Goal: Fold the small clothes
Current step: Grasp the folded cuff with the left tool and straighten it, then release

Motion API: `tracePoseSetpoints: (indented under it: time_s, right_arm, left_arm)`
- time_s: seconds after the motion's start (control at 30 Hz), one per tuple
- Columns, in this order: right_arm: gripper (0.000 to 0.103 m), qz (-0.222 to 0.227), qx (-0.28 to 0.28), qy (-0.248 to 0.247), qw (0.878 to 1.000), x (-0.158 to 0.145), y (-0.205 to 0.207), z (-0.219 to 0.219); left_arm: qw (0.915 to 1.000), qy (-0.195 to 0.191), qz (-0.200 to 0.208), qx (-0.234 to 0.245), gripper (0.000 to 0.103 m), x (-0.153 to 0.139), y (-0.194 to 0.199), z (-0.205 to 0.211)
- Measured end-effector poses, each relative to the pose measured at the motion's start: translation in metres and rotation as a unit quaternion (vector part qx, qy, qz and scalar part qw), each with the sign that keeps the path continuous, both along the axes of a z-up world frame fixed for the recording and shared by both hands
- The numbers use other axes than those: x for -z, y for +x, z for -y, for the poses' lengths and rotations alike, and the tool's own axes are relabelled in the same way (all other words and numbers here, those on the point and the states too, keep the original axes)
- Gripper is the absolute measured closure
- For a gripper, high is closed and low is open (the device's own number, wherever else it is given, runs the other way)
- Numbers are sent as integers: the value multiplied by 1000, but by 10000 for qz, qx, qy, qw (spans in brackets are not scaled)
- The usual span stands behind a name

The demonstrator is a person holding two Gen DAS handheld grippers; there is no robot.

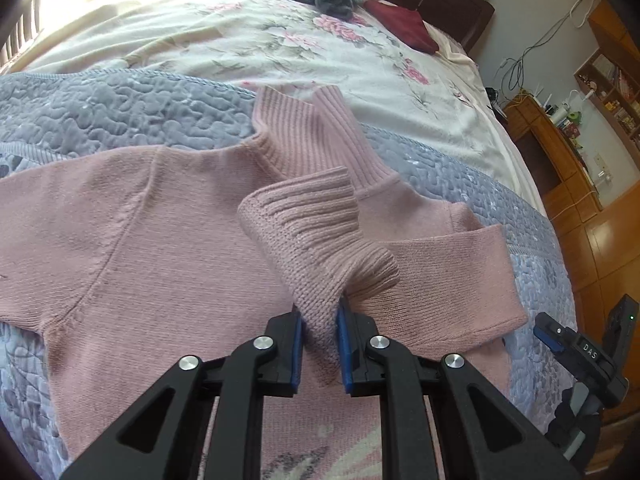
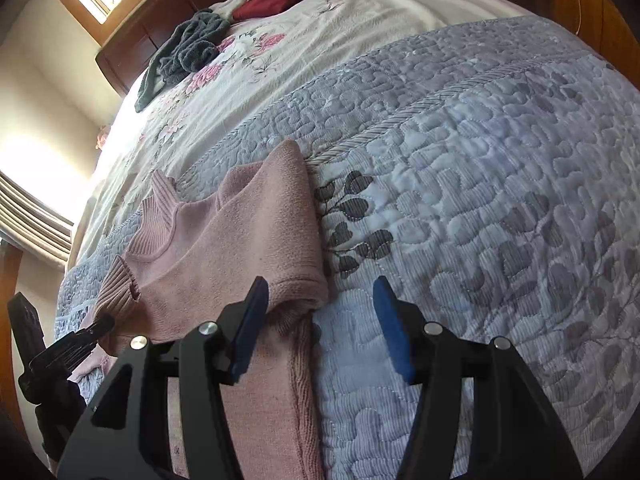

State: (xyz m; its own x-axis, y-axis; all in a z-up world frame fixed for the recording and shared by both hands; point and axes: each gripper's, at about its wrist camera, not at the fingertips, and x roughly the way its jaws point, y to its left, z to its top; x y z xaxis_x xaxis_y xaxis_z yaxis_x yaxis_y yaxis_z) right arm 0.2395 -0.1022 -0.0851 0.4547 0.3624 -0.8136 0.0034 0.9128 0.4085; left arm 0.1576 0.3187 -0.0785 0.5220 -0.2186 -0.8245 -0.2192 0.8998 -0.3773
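I note left claw (image 1: 320, 344) clamped on sleeve cuff (image 1: 320, 236) | right claw (image 2: 320, 328) spread apart, empty | pink sweater (image 1: 160, 240) flat on quilt (image 2: 480, 200), near bed edge.

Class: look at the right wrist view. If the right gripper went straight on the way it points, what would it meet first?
Probably the quilt. The right gripper is open, and the pink sweater sits by its left finger, so a brush with the sleeve edge is possible; depth is unclear.
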Motion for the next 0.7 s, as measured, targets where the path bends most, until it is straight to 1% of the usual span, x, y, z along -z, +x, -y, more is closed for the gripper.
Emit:
tracePoseSetpoints:
  time_s: [0.07,0.13,0.17,0.2,0.27,0.33,0.37,0.4,0.43,0.5,0.57,0.63,0.67,0.7]
  right_arm:
    - [48,-51,-106,-31,9999,5,3,-10]
    - [48,-82,-186,-139,9997,10,6,-19]
    - [49,-105,-187,-194,9996,13,7,-21]
    - [52,-147,-199,-224,9994,17,8,-23]
    - [80,-254,-277,-205,9991,26,11,-26]
    - [80,-282,-281,-274,9988,30,10,-27]
    - [80,-282,-302,-328,9986,29,10,-29]
    - [80,-264,-326,-393,9983,28,9,-30]
    - [80,-241,-352,-468,9980,25,9,-33]
    - [75,-199,-387,-640,9970,20,7,-38]
    - [71,-127,-341,-752,9965,13,5,-41]
    - [66,69,-312,-905,9954,1,2,-42]
    - [64,182,-313,-994,9944,-5,1,-43]
    - [59,294,-303,-1071,9933,-10,-1,-44]
  left_arm:
    - [9999,-94,-94,-20,88,7,-2,-12]
    - [9998,-81,-175,-50,88,16,-5,-19]
    - [9997,-111,-208,-48,88,21,-6,-21]
    - [9996,-160,-248,-43,87,27,-9,-24]
    - [9991,-222,-334,-112,83,36,-12,-29]
    - [9988,-241,-360,-225,78,39,-18,-35]
    - [9989,-209,-304,-297,77,37,-24,-38]
    - [9989,-105,-215,-393,73,33,-30,-42]
    - [9985,94,-123,-523,72,27,-37,-45]
    - [9951,619,45,-768,70,13,-52,-46]
    - [9927,937,209,-736,62,1,-64,-42]
    - [9907,1189,241,-622,50,-6,-69,-31]
    - [9903,1255,222,-548,49,-6,-68,-24]
    - [9904,1280,193,-488,48,-5,-66,-18]
